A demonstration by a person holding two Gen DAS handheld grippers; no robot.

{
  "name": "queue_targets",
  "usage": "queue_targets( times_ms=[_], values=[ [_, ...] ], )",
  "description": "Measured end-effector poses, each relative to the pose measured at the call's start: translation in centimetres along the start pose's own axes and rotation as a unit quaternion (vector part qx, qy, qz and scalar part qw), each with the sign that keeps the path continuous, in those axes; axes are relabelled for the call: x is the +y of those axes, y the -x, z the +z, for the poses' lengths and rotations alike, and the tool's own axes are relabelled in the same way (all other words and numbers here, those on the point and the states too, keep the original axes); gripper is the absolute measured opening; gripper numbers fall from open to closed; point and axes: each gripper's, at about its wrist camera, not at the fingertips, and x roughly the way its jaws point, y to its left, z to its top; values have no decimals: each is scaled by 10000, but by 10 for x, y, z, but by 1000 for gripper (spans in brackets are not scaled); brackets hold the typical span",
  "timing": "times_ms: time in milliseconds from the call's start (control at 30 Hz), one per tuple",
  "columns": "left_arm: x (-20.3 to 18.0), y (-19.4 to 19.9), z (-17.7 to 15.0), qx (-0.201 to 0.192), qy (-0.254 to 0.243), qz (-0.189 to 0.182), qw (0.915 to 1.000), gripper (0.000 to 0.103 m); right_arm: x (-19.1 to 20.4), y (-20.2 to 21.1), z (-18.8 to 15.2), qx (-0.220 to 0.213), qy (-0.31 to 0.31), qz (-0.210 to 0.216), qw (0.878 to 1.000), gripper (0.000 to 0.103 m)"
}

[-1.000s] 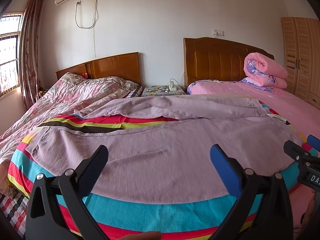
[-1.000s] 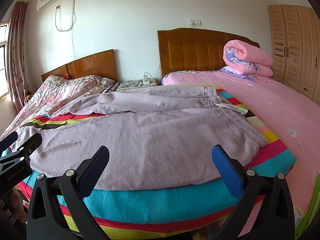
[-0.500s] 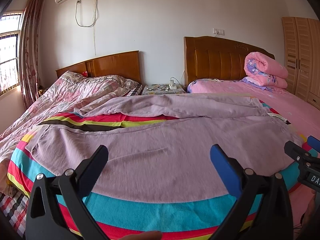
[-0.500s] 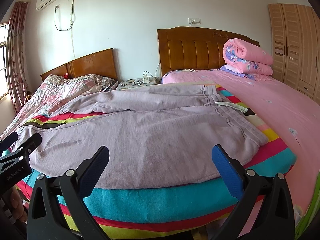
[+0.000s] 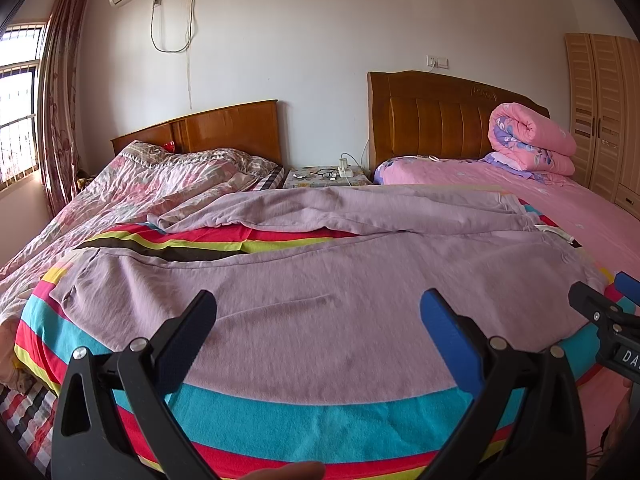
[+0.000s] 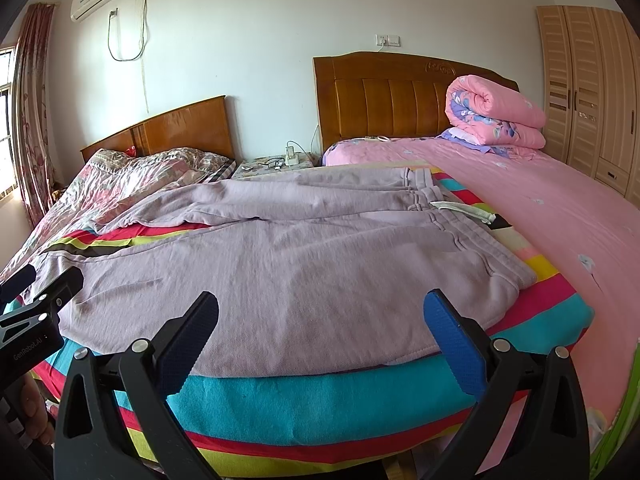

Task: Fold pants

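Lilac sweatpants lie spread flat across a striped blanket on the bed, waistband to the right, legs running left. The far leg is a little rumpled. My left gripper is open and empty, hovering just above the near leg. My right gripper is open and empty, above the near hip part of the pants. Each gripper shows at the edge of the other's view: the right one and the left one.
A rolled pink quilt lies at the head of the pink bed. A floral duvet covers the left bed. A nightstand with cables stands between the headboards. A wardrobe is at the right.
Both grippers have shifted only slightly over the pants, staying open. The pants have not moved.
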Motion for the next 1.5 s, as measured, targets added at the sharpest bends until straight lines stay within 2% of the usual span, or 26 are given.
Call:
queue_targets(
  times_ms=[833, 1100, 1233, 1300, 1400, 1433, 1500],
  values=[
    [0, 1, -7, 34, 11, -3, 10000, 102, -2, -4, -8, 107, -9, 0, 9999, 99],
    [1, -8, -4, 211, -36, -80, 9997, 102, 1, -14, -2, 248, 138, 22, 9996, 99],
    [3, -21, 9, 203, -187, -327, 9991, 102, 2, -26, 19, 192, 489, 34, 9986, 99],
    [5, -35, 23, 322, -296, -191, 9989, 102, 1, -42, 37, 228, 715, 121, 9971, 99],
    [15, -64, 50, 474, -223, -186, 9985, 102, -6, -80, 72, 407, 976, 320, 9939, 99],
    [20, -77, 60, 573, -176, -158, 9981, 102, -9, -96, 86, 459, 1055, 394, 9926, 99],
    [33, -111, 76, 1052, 102, -407, 9936, 102, -18, -132, 117, 592, 1139, 565, 9901, 99]
  ],
)
